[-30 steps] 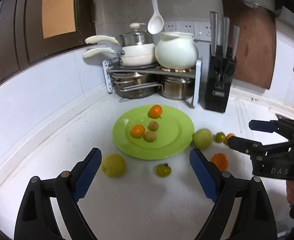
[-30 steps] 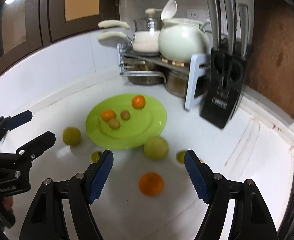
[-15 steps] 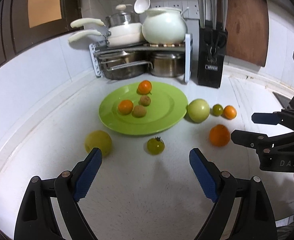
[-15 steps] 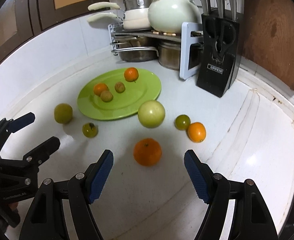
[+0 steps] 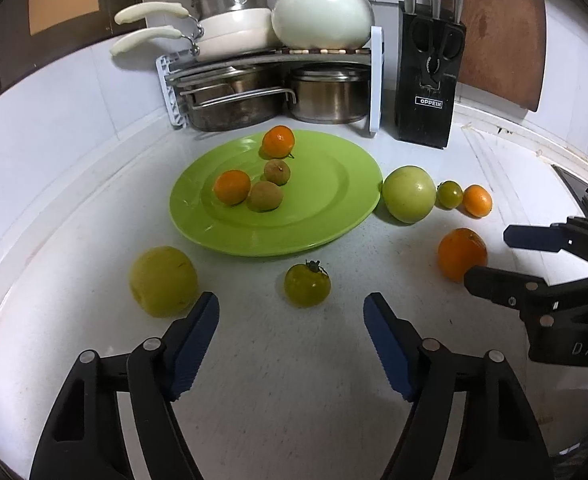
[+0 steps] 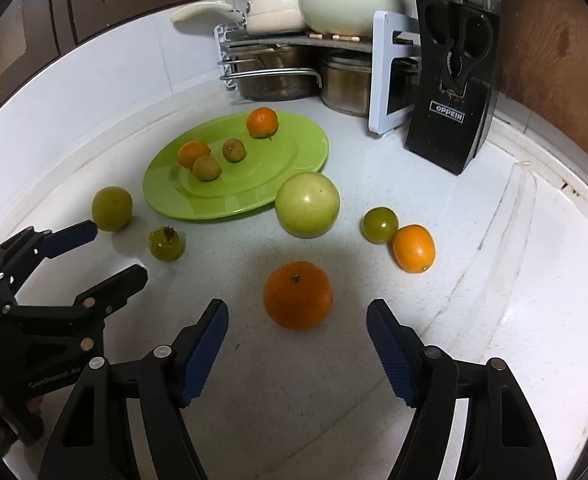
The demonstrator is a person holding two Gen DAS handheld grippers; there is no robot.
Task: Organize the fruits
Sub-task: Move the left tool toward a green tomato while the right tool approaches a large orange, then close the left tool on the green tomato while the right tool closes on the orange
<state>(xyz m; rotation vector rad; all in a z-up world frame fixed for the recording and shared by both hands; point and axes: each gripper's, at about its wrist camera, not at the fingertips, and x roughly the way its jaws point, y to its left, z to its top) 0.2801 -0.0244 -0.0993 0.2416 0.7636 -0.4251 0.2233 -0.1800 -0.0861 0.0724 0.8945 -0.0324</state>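
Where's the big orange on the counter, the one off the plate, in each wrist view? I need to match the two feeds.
Left wrist: the big orange sits at right of centre, just beyond the right gripper.
Right wrist: the same orange lies low and central, just ahead of the open fingers.
Shared landmark: the green plate, behind and left of the orange in both views.

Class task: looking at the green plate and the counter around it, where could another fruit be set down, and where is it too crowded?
The green plate is bare across its right half; its four fruits cluster left of centre. Bare counter lies in front of the large orange, and more to the right of the small orange. It is crowded between the pale green fruit, the small green tomato and the small orange.
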